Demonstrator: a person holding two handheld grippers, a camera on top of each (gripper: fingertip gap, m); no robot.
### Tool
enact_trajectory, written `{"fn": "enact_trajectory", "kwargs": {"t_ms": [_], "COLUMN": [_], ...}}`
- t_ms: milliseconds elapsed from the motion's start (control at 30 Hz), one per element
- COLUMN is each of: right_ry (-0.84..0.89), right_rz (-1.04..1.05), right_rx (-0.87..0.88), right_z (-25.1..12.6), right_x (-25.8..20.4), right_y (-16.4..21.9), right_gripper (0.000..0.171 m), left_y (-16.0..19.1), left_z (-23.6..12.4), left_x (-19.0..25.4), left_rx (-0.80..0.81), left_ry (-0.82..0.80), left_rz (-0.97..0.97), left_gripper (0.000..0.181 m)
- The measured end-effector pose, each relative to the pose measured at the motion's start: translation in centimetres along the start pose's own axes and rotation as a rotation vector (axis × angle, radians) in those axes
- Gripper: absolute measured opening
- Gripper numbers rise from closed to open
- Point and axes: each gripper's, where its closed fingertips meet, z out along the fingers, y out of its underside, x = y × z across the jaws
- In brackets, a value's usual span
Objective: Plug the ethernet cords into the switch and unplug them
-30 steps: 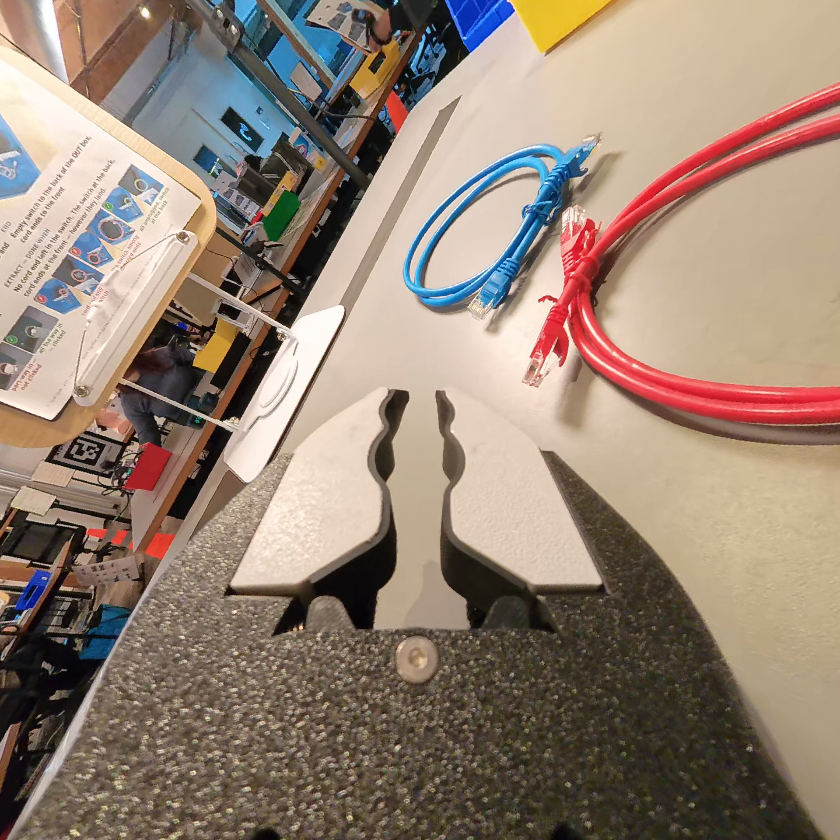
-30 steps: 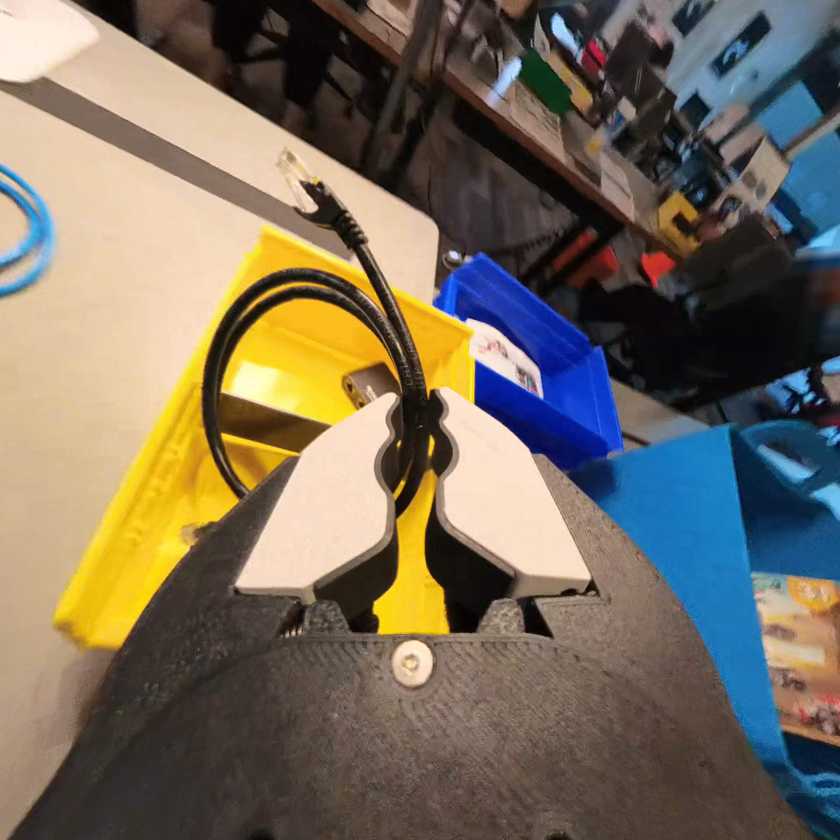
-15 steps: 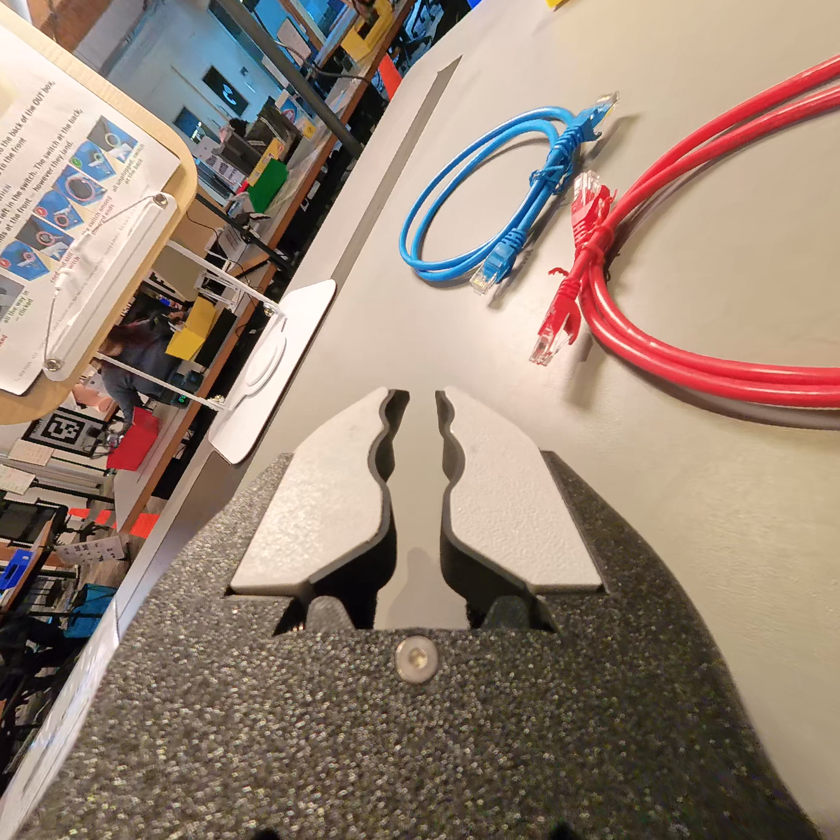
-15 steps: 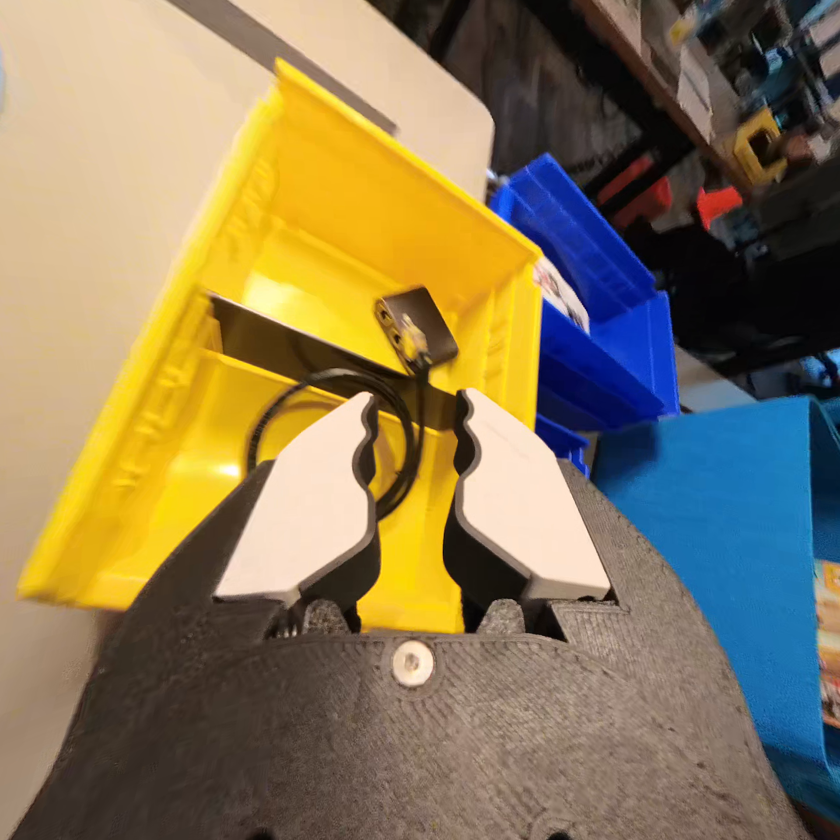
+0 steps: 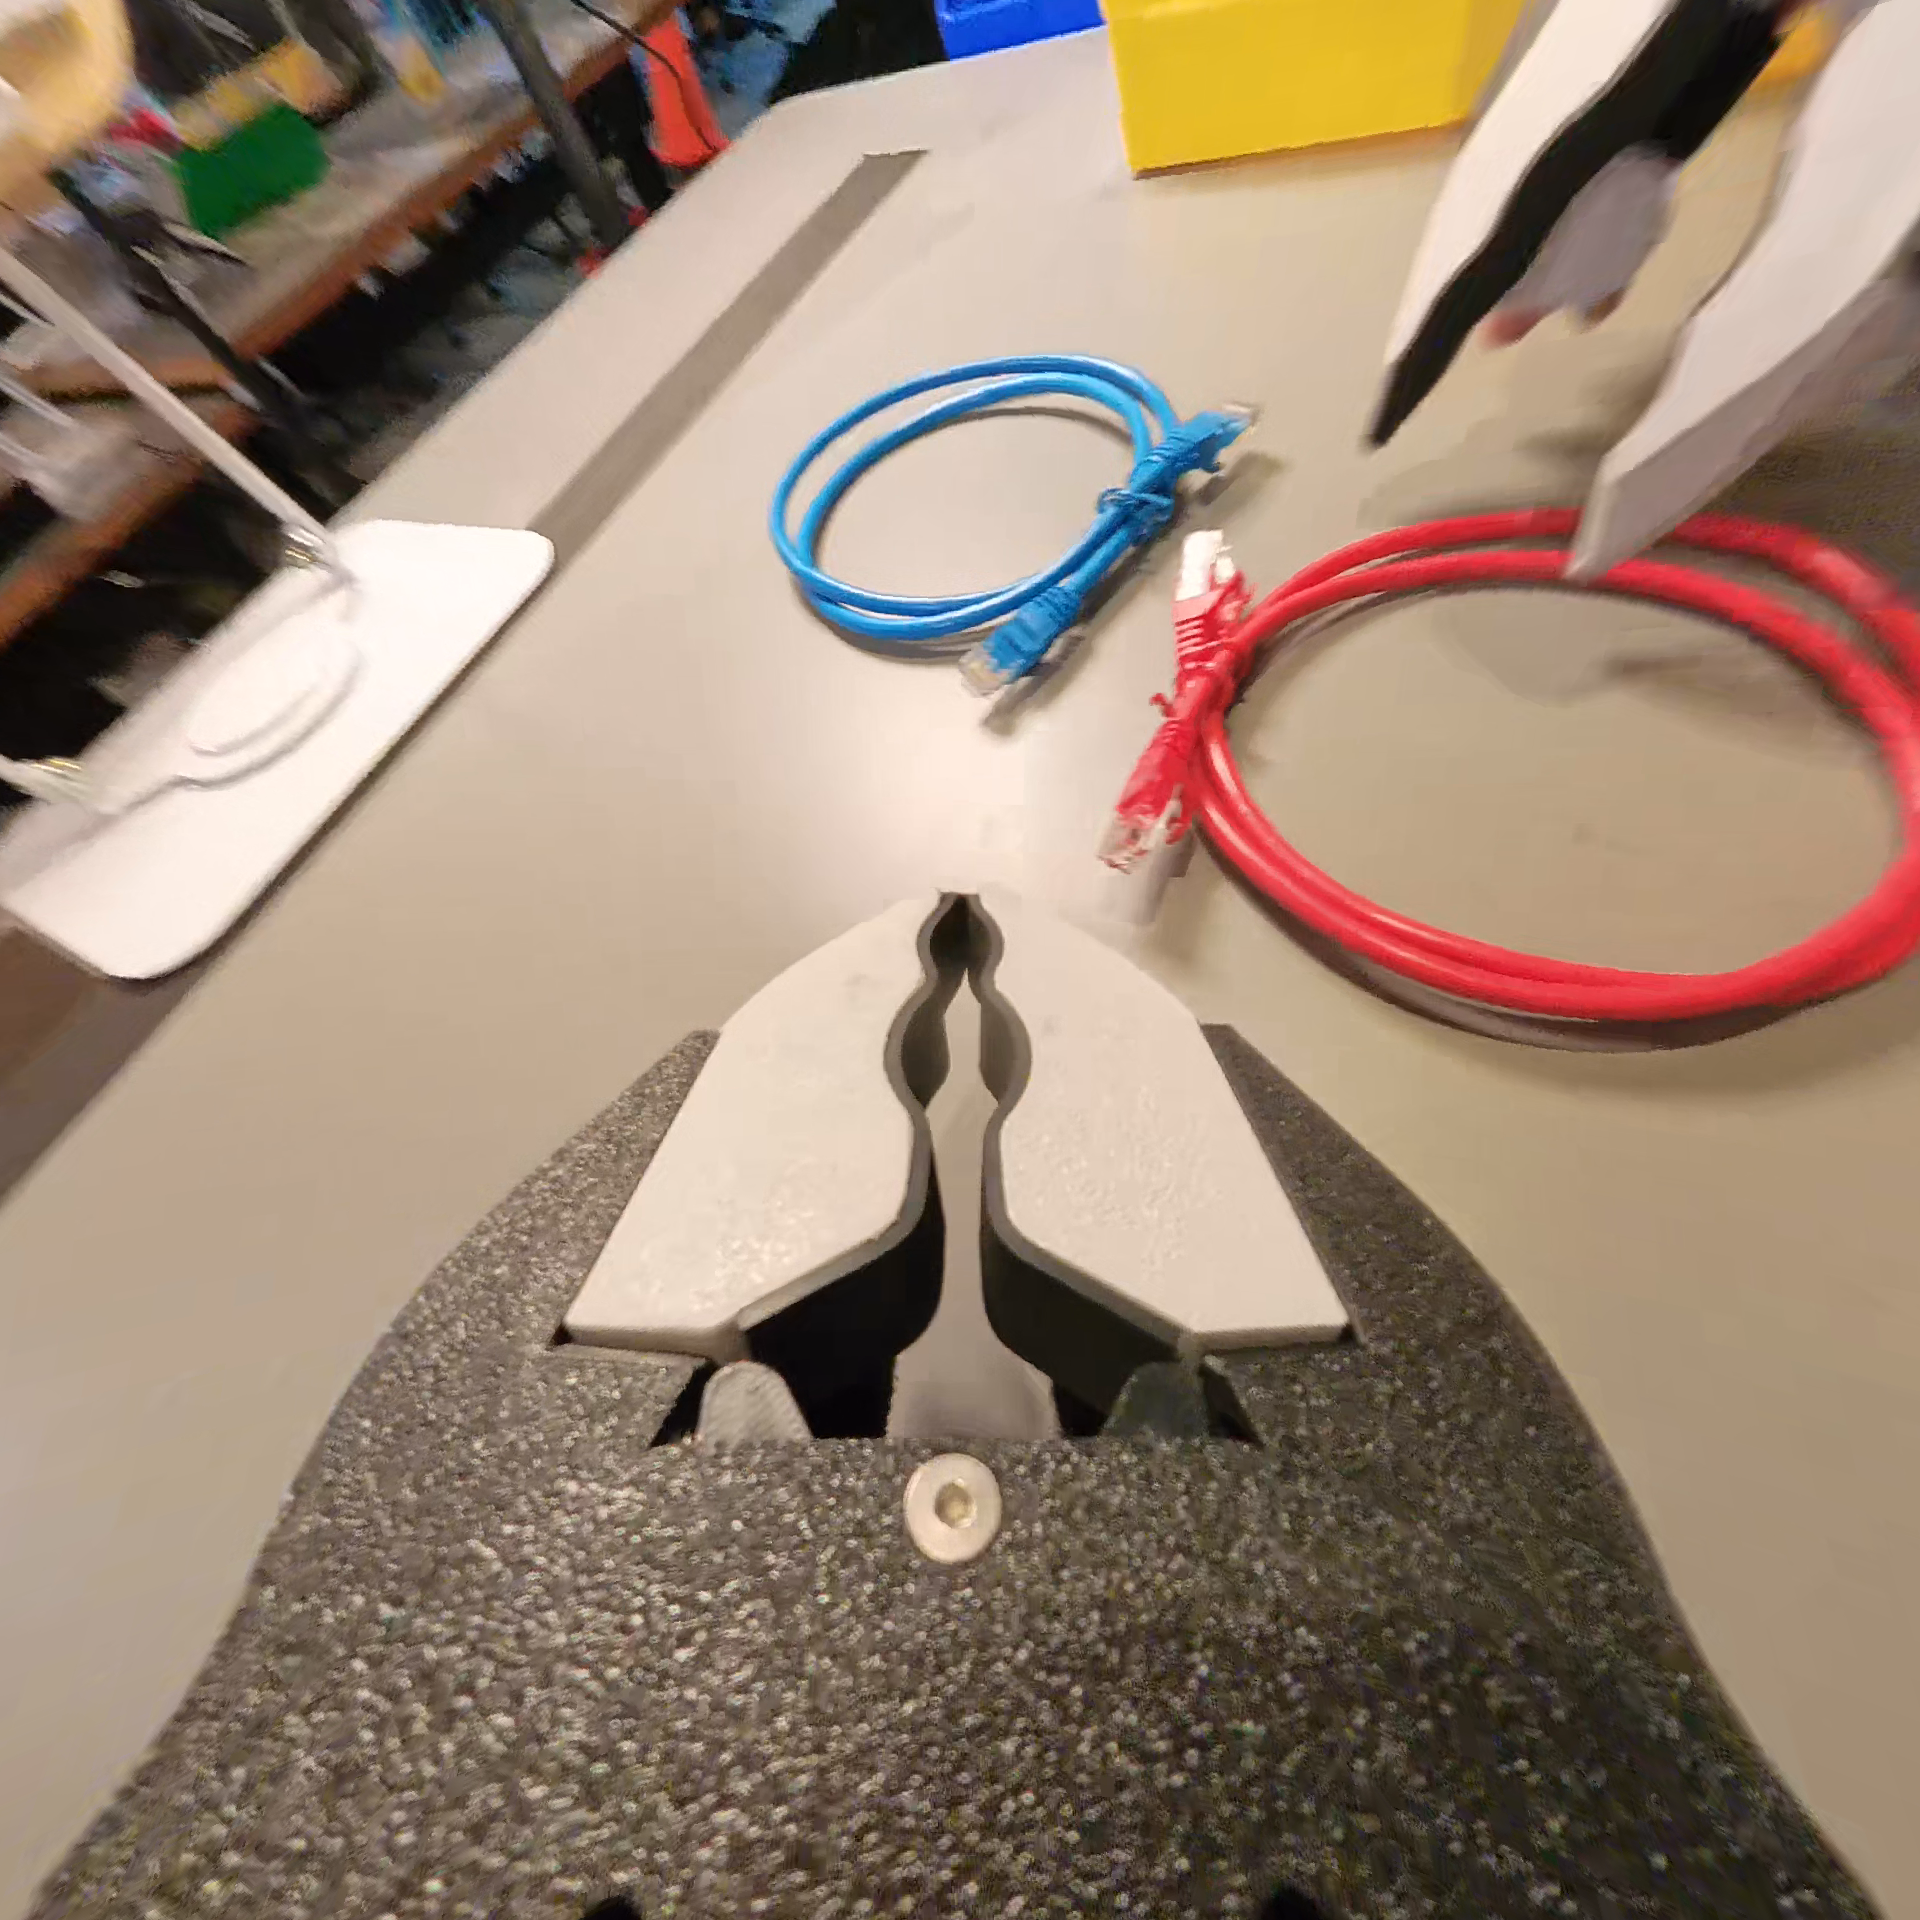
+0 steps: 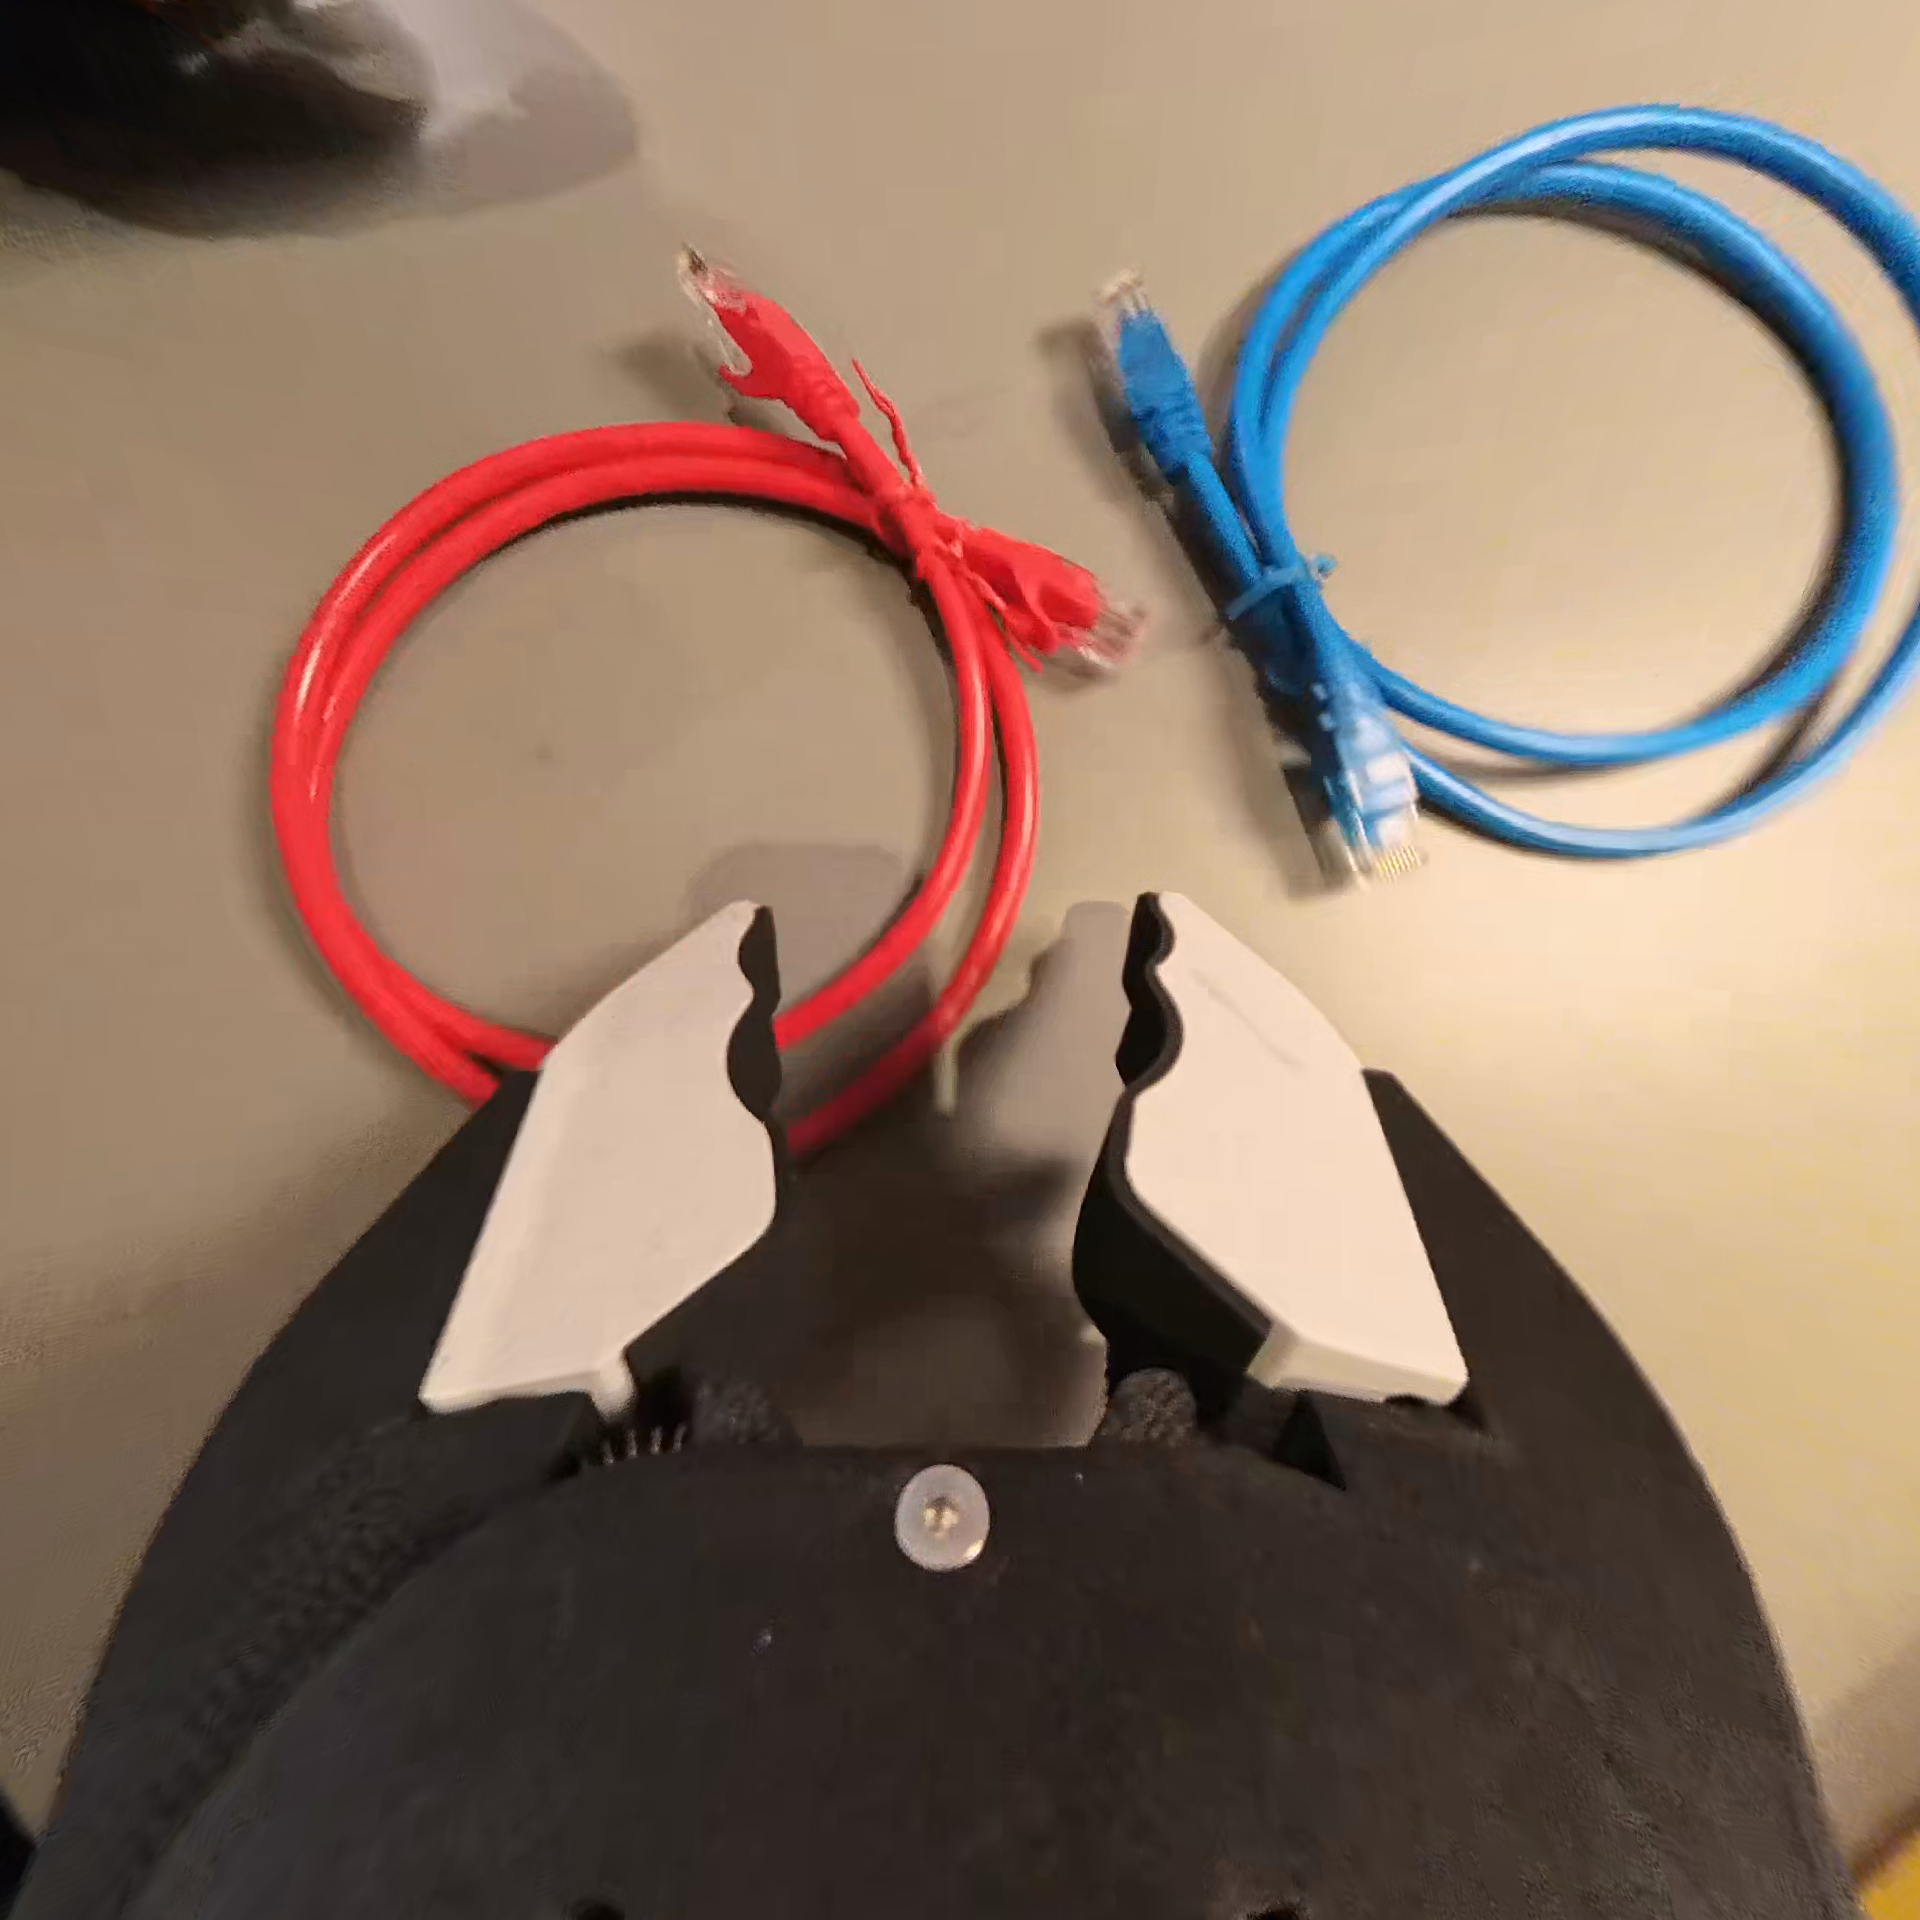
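Observation:
A red ethernet cord (image 6: 623,462), coiled and tied, lies on the grey table (image 6: 1558,1039) with a coiled blue ethernet cord (image 6: 1169,405) to its right. My right gripper (image 6: 953,909) is open wide just above the red coil's near edge, with part of the loop between its fingers, untouched. In the left wrist view my left gripper (image 5: 961,914) is shut and empty, low over the table, short of the red cord (image 5: 1200,644) and blue cord (image 5: 1138,504). The right gripper (image 5: 1481,499) shows there at the upper right, over the red coil. No switch is in view.
A yellow bin (image 5: 1288,83) stands at the table's far edge. A white stand base (image 5: 260,707) lies at the left edge. A dark blurred shape (image 6: 208,104) sits at the top left of the right wrist view. Across from one pair of fingers to the other is roughly 15 cm.
My right gripper let the black cord go into the yellow bin, then swung over the red cord and opened wider. My left gripper closed its jaws and turned toward the cords.

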Motion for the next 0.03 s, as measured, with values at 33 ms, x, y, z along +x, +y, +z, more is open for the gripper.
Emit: {"fn": "enact_trajectory", "kwargs": {"t_ms": [33], "right_ry": [0.001], "right_rz": [-0.013], "right_rx": [-0.009], "right_z": [0.78], "right_x": [-0.23], "right_y": [-0.49], "right_gripper": [0.064], "left_y": [0.03], "left_z": [-0.08], "left_x": [0.44], "left_rx": [-0.006], "left_ry": [0.048], "left_rz": [-0.037], "left_gripper": [0.001]}}
